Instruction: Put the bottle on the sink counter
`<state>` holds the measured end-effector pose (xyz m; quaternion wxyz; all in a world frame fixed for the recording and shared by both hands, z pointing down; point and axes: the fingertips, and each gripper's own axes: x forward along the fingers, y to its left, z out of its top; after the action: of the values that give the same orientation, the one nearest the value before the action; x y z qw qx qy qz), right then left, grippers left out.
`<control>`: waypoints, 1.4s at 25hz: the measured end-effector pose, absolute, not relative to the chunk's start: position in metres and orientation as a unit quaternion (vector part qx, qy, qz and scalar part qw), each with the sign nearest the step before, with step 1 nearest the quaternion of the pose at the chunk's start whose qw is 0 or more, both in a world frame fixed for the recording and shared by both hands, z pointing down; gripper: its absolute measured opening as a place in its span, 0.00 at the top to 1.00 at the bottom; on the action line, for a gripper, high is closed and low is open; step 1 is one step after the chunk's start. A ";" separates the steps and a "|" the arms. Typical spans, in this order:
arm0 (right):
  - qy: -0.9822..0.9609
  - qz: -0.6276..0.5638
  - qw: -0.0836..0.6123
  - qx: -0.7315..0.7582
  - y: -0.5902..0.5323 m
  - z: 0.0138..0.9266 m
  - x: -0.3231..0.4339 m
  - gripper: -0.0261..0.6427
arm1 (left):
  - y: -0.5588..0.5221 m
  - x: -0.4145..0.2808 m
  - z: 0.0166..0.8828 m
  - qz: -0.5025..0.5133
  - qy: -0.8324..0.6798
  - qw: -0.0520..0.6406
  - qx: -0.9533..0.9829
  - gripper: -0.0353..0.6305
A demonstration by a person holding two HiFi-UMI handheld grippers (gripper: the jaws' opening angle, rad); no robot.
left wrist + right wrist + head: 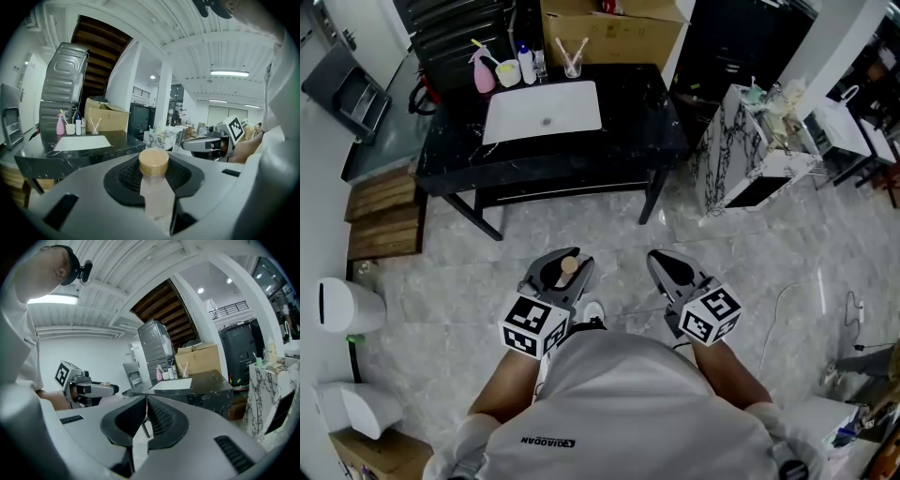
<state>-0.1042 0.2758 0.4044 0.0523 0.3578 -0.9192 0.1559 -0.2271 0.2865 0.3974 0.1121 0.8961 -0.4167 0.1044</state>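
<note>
Standing back from the black sink tabletop [647,122], the person holds both grippers low in front of the body, side by side over the tiled floor [750,253]. Both point ahead at the sink, marker cubes turned back toward the torso.

Left gripper [555,274] first: forearm bare, tool held level. Its fingers [183,176] stand partway apart, and the black pads are clamped on the bottle [153,192]. It's a small one, with a pale, cloudy, faintly pink body under a round tan cap [153,162]. It stands upright between the pads, cap poking up past the finger ends.

Now the right gripper [673,270], just beside the left at the same height. Its fingers [164,418] are pressed together at the tips and nothing sits between them.

Well ahead of both sets of fingers lies the tabletop with its white basin [542,111]. Along the far edge stand a pink spray bottle [483,73], a white cup [507,73] and a glass of sticks [571,64]. A cardboard box [614,33] sits behind them. Off to the right of the right fingers is a white marble-patterned cabinet [736,159].
</note>
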 end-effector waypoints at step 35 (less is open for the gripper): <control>-0.895 0.157 0.052 0.414 0.115 0.411 -0.054 0.90 | 0.115 -0.168 0.412 0.128 -0.349 0.095 0.923 0.76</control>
<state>-0.0540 0.1149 0.4111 0.0518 0.4142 -0.8951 0.1567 -0.1683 0.1150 0.4122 0.0950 0.9232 -0.3494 0.1285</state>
